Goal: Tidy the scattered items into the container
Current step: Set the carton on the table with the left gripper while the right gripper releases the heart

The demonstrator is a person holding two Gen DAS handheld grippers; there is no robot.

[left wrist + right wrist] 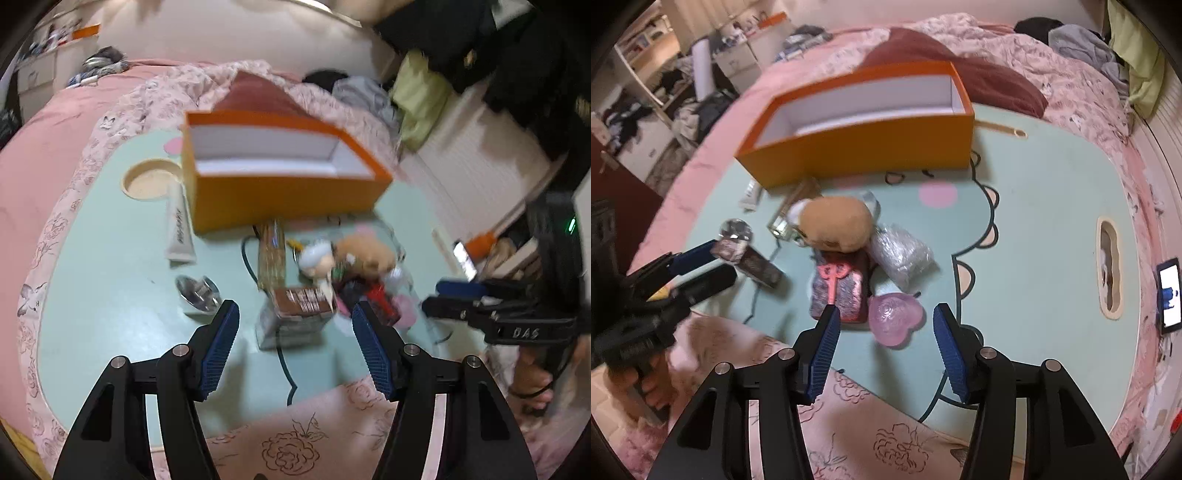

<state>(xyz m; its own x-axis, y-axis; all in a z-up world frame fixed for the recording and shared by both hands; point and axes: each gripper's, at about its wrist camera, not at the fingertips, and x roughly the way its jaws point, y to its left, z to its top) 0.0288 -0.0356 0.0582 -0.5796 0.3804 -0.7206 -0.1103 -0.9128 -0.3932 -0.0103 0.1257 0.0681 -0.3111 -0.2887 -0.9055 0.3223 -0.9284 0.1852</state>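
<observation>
An empty orange box point(280, 173) point(857, 129) with a white inside stands at the far side of a pale green mat point(1034, 221). In front of it lies a pile: a tan plush toy point(836, 223), a silvery packet point(899, 253), pink scissors point(833, 277) on a glittery pouch, and a pink heart point(894, 323). My left gripper point(295, 307) hangs open over a brown box point(301, 301), not touching it. My right gripper point(886, 309) hangs open just above the heart. Nothing is held.
A white tube point(179, 229), a clear long case point(272, 254), a shiny round piece point(197, 291) and a wooden dish point(147, 179) lie left of the pile. A dark cord point(284, 365) crosses the mat. Pink bedding surrounds it; a lit phone point(1169, 291) lies at the right.
</observation>
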